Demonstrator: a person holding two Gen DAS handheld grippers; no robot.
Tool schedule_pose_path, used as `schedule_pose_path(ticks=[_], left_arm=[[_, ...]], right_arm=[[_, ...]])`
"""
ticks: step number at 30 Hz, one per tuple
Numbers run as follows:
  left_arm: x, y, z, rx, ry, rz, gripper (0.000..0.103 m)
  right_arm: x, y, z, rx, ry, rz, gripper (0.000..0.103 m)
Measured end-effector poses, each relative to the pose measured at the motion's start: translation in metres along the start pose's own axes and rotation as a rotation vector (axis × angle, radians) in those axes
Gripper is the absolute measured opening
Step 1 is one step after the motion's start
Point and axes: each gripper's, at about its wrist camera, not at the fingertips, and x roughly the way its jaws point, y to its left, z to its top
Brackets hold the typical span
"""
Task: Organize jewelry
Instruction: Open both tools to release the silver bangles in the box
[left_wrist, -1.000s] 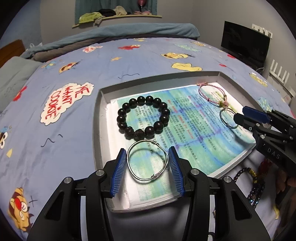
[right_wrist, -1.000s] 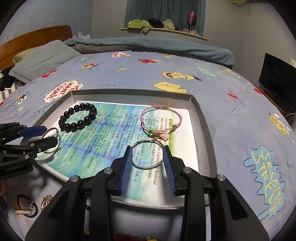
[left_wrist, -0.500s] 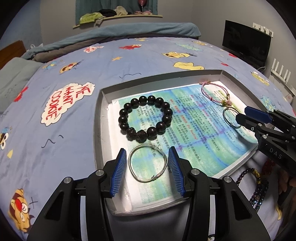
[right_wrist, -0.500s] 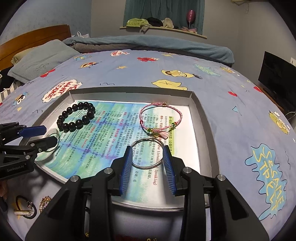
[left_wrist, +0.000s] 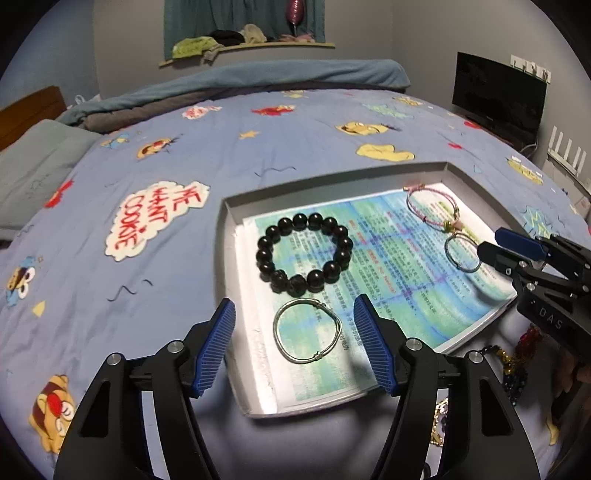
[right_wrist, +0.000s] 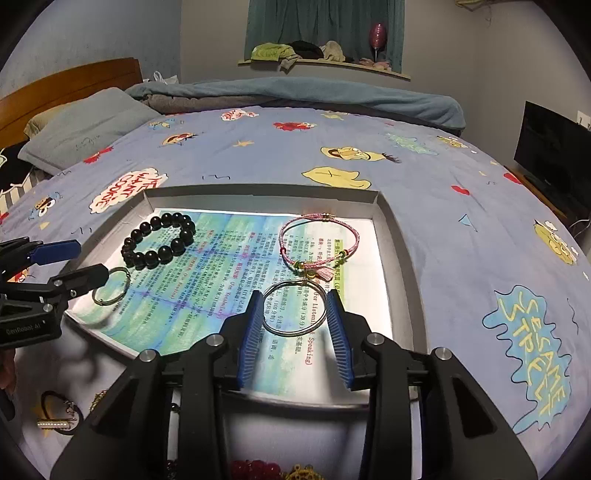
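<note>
Two ribbed blue-padded grippers, left gripper (left_wrist: 293, 349) jaws just widened, clear of thin silver wire bangle (left_wrist: 307, 331) lower-ctr, right gripper (right_wrist: 295, 332) pads flanking round silver hoop (right_wrist: 294, 308), grip unclear, glossy black bead bracelet (left_wrist: 304, 254) ctr in shallow grey tray (left_wrist: 226, 236).

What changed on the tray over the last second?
The left gripper has just been opening; its pads now stand clear of the silver bangle, which lies flat on the tray. The right gripper stays around the second bangle. The bead bracelet and pink cord bracelet haven't moved.
</note>
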Motion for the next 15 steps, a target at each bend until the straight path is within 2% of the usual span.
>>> schedule_pose_path(ticks=[3, 8, 10, 15], left_arm=[[-0.007, 0.000, 0.001, -0.005, -0.010, 0.015, 0.077], [-0.018, 0.000, 0.001, -0.010, -0.018, 0.043, 0.080], [-0.022, 0.001, 0.000, -0.012, -0.022, 0.050, 0.081], [-0.035, 0.001, -0.003, -0.017, -0.038, 0.063, 0.085]], right_arm=[[-0.008, -0.001, 0.000, 0.008, -0.011, 0.006, 0.050], [-0.022, -0.001, 0.001, 0.014, -0.032, 0.006, 0.052], [-0.026, -0.002, 0.001, 0.018, -0.038, 0.004, 0.059], [-0.041, -0.003, -0.001, 0.021, -0.057, 0.002, 0.069]])
